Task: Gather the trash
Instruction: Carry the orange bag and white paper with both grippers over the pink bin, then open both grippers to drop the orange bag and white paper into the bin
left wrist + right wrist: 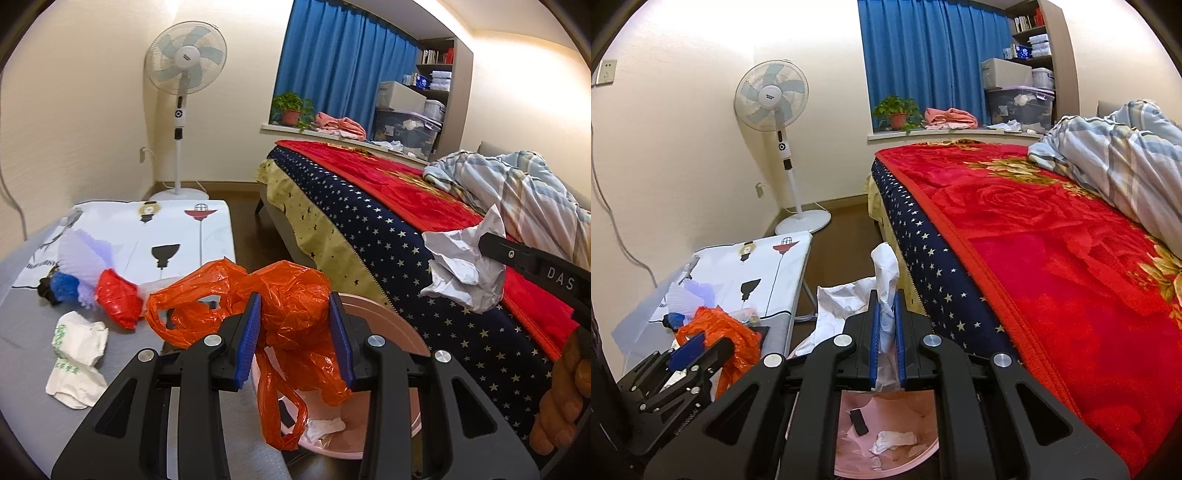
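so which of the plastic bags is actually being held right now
The orange plastic bag, pinched by the left gripper above the pink bin. The red bag lies untouched on the table.

Left gripper (295, 325) clamped on an orange bag (284, 306) — right gripper (886, 321) pinched narrow on crumpled paper (886, 273), both raised.

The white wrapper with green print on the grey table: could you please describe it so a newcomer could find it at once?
Start at the grey table left of the bed. On its near left part lies the white wrapper with green print, crumpled, nearer the camera than the red bag. It alone there is white with green print.
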Tool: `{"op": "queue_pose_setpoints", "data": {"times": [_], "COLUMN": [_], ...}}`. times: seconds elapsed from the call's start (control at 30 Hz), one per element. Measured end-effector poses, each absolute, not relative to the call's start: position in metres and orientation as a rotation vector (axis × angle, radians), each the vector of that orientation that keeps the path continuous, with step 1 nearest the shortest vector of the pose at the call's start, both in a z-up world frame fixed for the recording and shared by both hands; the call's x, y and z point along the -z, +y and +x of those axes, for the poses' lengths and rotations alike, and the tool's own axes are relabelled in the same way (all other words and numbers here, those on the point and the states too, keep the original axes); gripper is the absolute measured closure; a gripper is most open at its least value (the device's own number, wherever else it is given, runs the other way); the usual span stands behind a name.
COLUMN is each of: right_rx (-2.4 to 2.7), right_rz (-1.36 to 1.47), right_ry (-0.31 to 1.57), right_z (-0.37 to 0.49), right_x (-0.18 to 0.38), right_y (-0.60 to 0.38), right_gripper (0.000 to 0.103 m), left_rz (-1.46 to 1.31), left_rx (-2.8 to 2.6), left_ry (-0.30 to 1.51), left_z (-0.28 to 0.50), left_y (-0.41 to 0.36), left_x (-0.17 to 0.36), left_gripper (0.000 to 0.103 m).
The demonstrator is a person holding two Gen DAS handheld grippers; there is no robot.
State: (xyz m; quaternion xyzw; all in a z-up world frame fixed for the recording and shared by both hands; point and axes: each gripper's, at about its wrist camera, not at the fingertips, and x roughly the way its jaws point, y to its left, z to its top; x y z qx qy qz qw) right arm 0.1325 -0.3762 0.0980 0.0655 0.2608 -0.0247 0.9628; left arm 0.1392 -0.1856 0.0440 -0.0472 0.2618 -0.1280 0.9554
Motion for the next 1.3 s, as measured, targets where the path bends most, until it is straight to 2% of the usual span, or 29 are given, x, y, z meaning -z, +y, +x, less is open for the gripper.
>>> {"op": "queue_pose_setpoints", "data": {"times": [0.63,0.7,0.73,0.77,0.8,0.83,1.1,1.3], "right_rx": [0.069,0.079,0.085,0.088,0.091,0.093,0.086,0.039], "right_rz": [0.141,0.147,0.151,0.159,0.167,0.171,0.172,0.134], "right_ry": [0.554,0.553,0.555,0.557,0.557,0.556,0.552,0.541], "right_z": [0.142,0.143,0.143,0.143,0.143,0.142,0.140,0.142], "right_x": [-0.091,-0.091,-0.090,-0.089,-0.089,-0.088,-0.087,-0.088], "right_y": [-0.382,-0.383,-0.384,-0.385,-0.387,-0.388,-0.387,-0.367], "right_gripper": [0.094,0.087,0.083,0.069,0.063,0.062,0.061,0.061], "left_rz": [-0.110,-0.130,-0.137,-0.145,-0.147,-0.147,-0.143,-0.153], "left_rx": [0.309,0.344,0.355,0.366,0.366,0.363,0.346,0.273], "left_ry": [0.576,0.590,0.598,0.610,0.621,0.627,0.595,0.582], "left_z": [0.158,0.161,0.162,0.163,0.164,0.164,0.156,0.151], "left_y": [-0.207,-0.207,-0.208,-0.208,-0.209,-0.209,-0.196,-0.157], "left_x": [-0.027,-0.026,-0.025,-0.023,-0.020,-0.019,-0.028,-0.031], "left_gripper": [0.067,0.065,0.061,0.057,0.046,0.043,0.043,0.044]}}
